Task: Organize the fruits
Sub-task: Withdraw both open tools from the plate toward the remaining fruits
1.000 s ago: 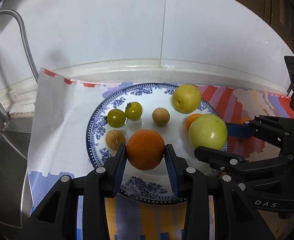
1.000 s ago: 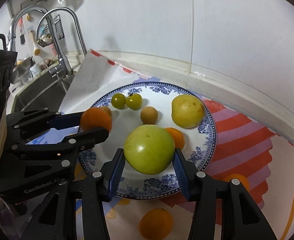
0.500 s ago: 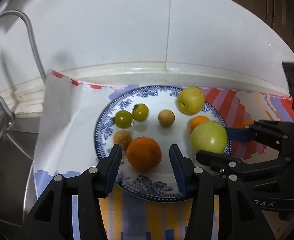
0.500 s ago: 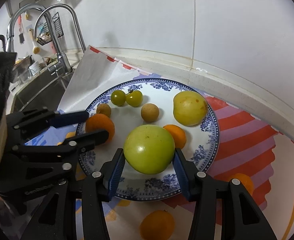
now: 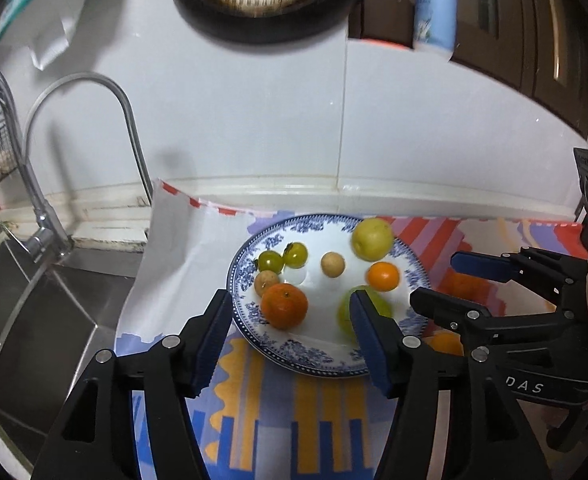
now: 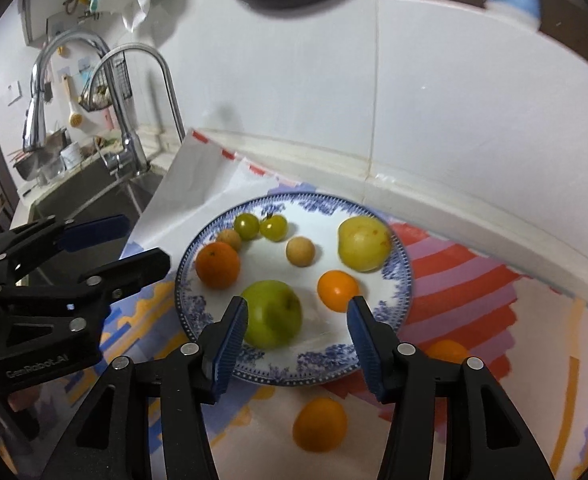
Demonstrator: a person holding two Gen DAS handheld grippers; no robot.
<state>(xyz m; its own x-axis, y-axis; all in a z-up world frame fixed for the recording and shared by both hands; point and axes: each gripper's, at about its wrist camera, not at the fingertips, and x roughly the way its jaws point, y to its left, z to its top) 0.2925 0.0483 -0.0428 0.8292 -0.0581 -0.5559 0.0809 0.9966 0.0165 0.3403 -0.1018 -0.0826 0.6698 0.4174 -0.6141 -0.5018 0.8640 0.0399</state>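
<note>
The desk carries a striped cloth (image 6: pixel 473 280), and on it sits my blue-patterned plate (image 6: pixel 397 300) with most of the fruit.

My left hand-held gripper (image 5: pixel 290 320) hangs over the plate's near rim, its jaws opening — the orange (image 5: pixel 284 305) lies on the plate between them, and neither pad touches it. My right hand-held gripper (image 6: pixel 295 330) is over the near rim too, jaws opening, with the green apple (image 6: pixel 272 314) resting on the plate just beside the left pad; whether that pad touches it I cannot tell.

Farther back on the plate lies the yellow pear (image 6: pixel 363 243), then a small orange (image 6: pixel 337 291) between pear and apple. 2 green tomatoes (image 6: pixel 260 226) touch each other at the far side, and 2 tan round fruits (image 6: pixel 300 251) lie near them, 1 just beside the orange.

Off the plate, 2 more small oranges (image 6: pixel 319 424) rest on the cloth near its right rim.
</note>
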